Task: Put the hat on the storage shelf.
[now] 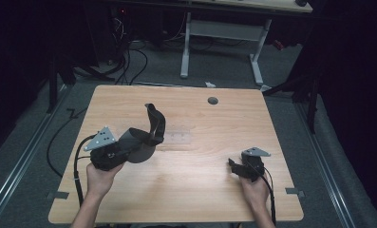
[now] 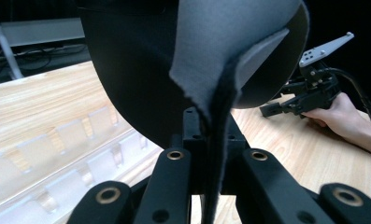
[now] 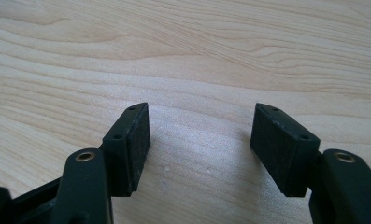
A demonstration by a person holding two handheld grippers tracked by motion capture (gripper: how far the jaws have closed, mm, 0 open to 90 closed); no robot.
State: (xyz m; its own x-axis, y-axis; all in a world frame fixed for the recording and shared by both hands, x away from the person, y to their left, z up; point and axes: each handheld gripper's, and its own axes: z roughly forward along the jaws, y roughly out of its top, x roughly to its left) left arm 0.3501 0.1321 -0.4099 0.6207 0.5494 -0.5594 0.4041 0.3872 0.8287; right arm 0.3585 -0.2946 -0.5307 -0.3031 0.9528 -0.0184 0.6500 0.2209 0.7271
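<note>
We see the left gripper (image 1: pixel 125 154) clenched on one dark fabric piece (image 1: pixel 146 137), perhaps a cap with a strap; its shape is hard to make out. It hangs above the wooden table (image 1: pixel 200 190). The right gripper (image 1: pixel 234 166) rests released, nothing between its jaws.
</note>
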